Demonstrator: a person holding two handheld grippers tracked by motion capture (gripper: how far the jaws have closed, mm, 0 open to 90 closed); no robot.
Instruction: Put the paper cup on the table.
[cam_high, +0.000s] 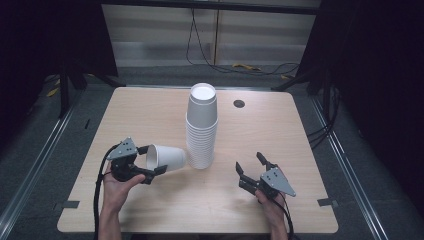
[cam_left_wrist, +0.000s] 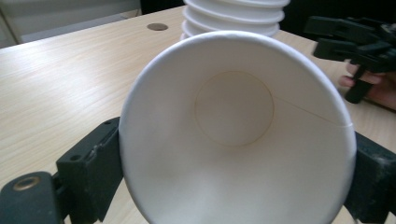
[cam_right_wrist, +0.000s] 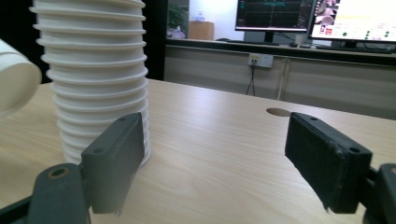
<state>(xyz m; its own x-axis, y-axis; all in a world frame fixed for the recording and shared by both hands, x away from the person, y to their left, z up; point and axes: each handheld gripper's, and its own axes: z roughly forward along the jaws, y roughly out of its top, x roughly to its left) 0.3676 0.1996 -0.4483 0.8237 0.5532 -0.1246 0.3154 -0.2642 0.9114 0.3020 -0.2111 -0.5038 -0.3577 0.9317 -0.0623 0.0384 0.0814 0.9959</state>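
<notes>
Left tongs (cam_high: 150, 163) pinch a sideways paper cup (cam_high: 167, 158) beside the cup stack (cam_high: 201, 127) — right tongs (cam_high: 250, 168) spread over bare table (cam_high: 150, 115).

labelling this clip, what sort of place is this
Probably a lab or office recording setup: lit computer monitors on a back counter, loose cables on the floor, and a bare wooden table.
</notes>
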